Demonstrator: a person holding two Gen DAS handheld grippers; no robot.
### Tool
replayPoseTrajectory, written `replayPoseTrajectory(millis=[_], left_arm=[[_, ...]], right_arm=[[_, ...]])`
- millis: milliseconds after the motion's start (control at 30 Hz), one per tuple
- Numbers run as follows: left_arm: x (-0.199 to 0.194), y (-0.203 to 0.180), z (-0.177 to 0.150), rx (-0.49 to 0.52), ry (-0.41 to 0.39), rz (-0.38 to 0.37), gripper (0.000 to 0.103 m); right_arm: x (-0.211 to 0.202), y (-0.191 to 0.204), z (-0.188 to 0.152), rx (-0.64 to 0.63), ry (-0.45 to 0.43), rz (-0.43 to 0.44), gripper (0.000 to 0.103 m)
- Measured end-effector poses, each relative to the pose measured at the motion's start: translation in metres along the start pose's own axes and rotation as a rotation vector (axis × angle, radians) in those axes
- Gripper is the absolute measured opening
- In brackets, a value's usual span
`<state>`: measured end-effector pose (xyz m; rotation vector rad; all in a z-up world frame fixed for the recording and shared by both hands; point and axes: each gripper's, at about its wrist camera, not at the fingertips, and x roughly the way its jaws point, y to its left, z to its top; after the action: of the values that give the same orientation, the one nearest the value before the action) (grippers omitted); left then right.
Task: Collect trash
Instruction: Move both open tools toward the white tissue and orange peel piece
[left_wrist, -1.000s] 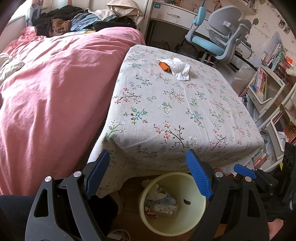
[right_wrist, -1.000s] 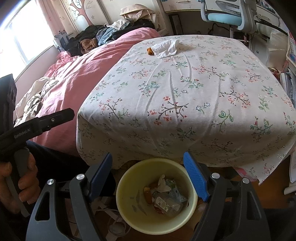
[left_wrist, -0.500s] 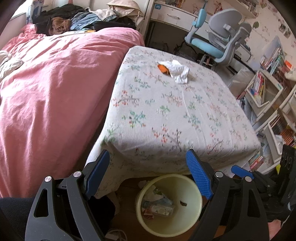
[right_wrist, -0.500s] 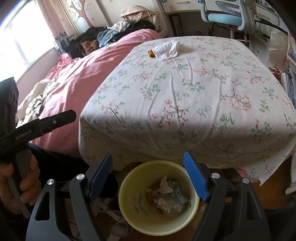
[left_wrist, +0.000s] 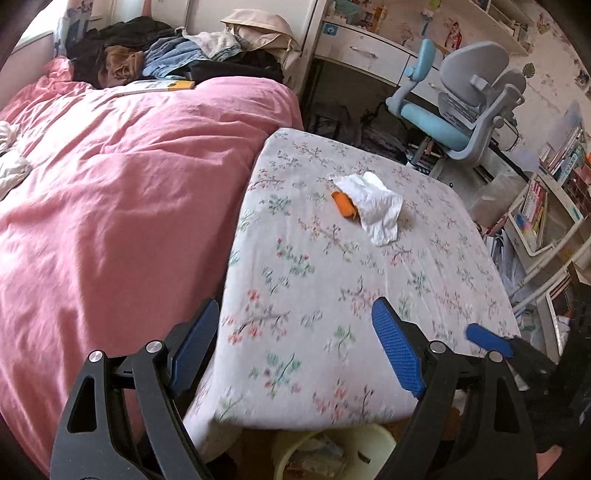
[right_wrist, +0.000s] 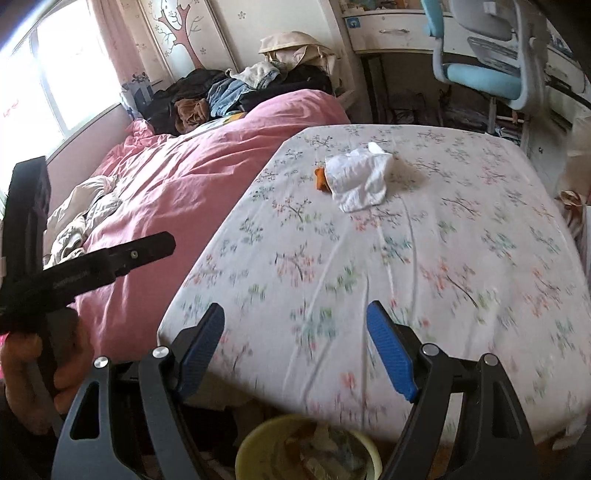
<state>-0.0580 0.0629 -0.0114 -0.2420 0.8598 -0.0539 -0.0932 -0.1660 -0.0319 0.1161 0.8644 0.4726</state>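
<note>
A crumpled white tissue (left_wrist: 376, 206) (right_wrist: 360, 177) lies on the far part of the floral-cloth table (left_wrist: 332, 295) (right_wrist: 443, 258), with a small orange scrap (left_wrist: 344, 204) (right_wrist: 320, 179) touching its left side. My left gripper (left_wrist: 299, 350) hangs open over the table's near edge, nothing between its blue pads. My right gripper (right_wrist: 295, 345) is open too, above the near edge, empty. A pale yellow bin (left_wrist: 332, 458) (right_wrist: 306, 450) holding wrappers sits on the floor under the near edge, partly cut off. The left gripper's body and a hand (right_wrist: 44, 369) show at left in the right wrist view.
A bed with a pink duvet (left_wrist: 110, 203) (right_wrist: 192, 173) flanks the table on the left, clothes piled at its head. A blue-grey desk chair (left_wrist: 461, 122) (right_wrist: 491, 55) and desk stand behind the table. Shelves with books (left_wrist: 546, 206) line the right side.
Both grippers have risen and moved forward from over the bin to over the table's near edge. The tissue and orange scrap appear nearer; the bin has slid to the bottom of both views.
</note>
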Motion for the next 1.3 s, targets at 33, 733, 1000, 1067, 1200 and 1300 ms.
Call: replayPoseTrajectory(millis=[33,733,1000,1067,1200,1300], left_arm=[[0.002,-0.001,0.002,0.000,0.000,-0.005,0.081],[0.041,-0.005,0.045,-0.005,0.032,-0.001,0.082],[0.067,0.023,0.076,-0.101,0.062,0.015,0.082],[0.073,0.028,0.081,-0.124,0.070,0.016,0.082],[0.084,0.026,0.088,-0.118,0.082,0.025,0.082],[0.092,0.020,0.091,-0.096,0.090,0.032,0.082]], right_arm=[[0.008,0.000,0.003,0.000,0.008,0.003,0.076],[0.058,-0.036,0.079,0.022,-0.032,-0.083,0.076],[0.074,-0.061,0.096,0.103,-0.041,-0.052,0.076],[0.078,-0.064,0.100,0.110,-0.044,-0.044,0.076],[0.092,-0.070,0.109,0.122,-0.048,-0.036,0.076],[0.106,-0.081,0.117,0.173,-0.042,-0.019,0.076]])
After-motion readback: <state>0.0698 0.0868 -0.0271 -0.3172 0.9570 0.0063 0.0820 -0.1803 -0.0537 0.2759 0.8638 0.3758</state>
